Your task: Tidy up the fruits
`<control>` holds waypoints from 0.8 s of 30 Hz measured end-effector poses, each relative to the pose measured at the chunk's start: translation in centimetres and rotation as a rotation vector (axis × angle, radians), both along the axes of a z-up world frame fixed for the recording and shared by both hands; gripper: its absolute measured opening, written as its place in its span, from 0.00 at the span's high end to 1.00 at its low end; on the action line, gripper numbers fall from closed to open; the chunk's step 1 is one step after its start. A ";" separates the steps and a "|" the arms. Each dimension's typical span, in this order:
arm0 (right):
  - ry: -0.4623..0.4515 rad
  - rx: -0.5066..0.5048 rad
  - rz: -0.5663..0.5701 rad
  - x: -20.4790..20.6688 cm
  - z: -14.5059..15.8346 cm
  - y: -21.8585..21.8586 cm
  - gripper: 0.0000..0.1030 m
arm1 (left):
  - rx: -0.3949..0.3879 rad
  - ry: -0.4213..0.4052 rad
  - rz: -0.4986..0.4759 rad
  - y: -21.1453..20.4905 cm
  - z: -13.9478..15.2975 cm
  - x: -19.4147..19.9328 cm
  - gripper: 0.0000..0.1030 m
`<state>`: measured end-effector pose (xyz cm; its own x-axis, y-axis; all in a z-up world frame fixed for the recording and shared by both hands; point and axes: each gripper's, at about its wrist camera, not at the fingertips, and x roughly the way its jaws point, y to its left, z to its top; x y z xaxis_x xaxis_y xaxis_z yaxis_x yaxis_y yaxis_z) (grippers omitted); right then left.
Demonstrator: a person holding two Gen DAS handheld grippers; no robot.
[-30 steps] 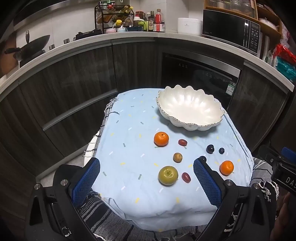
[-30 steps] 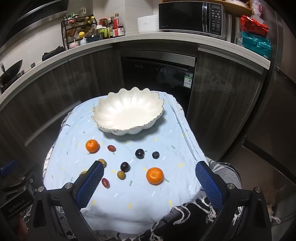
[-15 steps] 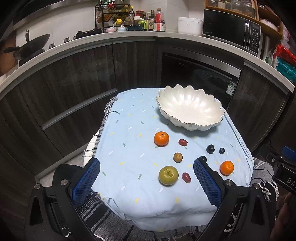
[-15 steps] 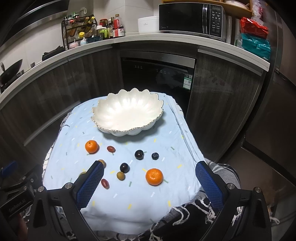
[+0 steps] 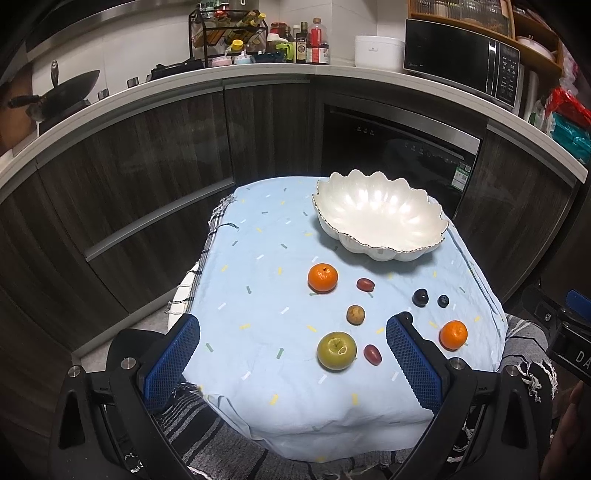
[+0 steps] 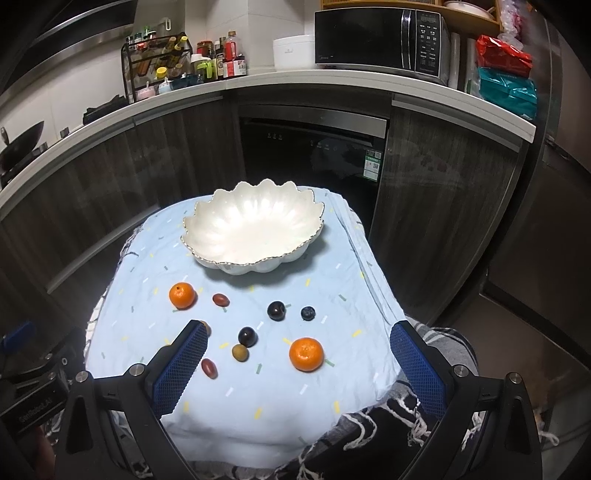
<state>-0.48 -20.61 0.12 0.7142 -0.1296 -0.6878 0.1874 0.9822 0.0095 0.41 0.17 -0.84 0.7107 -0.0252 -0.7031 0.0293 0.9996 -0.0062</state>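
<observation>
A white scalloped bowl (image 5: 369, 253) (image 6: 255, 264) stands with nothing in it at the far side of the light blue cloth. Loose fruit lies in front of it: two oranges (image 5: 322, 277) (image 5: 453, 335), a green apple (image 5: 336, 350), a small brown fruit (image 5: 355, 315), two red dates (image 5: 365, 284) (image 5: 372, 354), a dark plum (image 5: 420, 297) and a blueberry (image 5: 443, 301). My left gripper (image 5: 292, 330) hovers open above the apple side. Over the near orange (image 6: 306, 354), my right gripper (image 6: 298, 332) is also open, holding nothing. A second plum (image 6: 247, 336) and an olive-green fruit (image 6: 240, 352) lie between its fingers.
The cloth (image 5: 258, 295) covers a small table with drops on all sides. Dark cabinets and an oven (image 6: 314, 155) stand close behind. The counter above carries a microwave (image 6: 380, 35), bottles and a wok (image 5: 62, 96). The right gripper's body (image 5: 554, 328) shows at the left wrist view's edge.
Both views drift only slightly. No fruit has moved, and both grippers stay open.
</observation>
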 end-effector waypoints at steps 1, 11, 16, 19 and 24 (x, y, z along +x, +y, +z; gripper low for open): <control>0.000 0.001 0.000 0.0 0.0 0.0 0.02 | 0.001 0.000 -0.001 0.0 0.0 0.0 0.00; -0.005 0.000 -0.001 -0.1 0.1 0.0 0.02 | 0.002 -0.001 0.001 -0.1 0.2 0.0 0.00; -0.008 0.000 0.000 -0.1 0.2 -0.1 0.02 | 0.004 -0.007 -0.001 0.0 0.4 -0.1 0.00; -0.010 0.000 -0.001 -0.2 0.2 0.0 0.02 | 0.004 -0.006 -0.001 0.0 0.4 -0.1 0.00; -0.012 -0.001 -0.001 -0.2 0.2 0.0 0.02 | 0.004 -0.004 0.000 -0.1 0.4 -0.1 0.00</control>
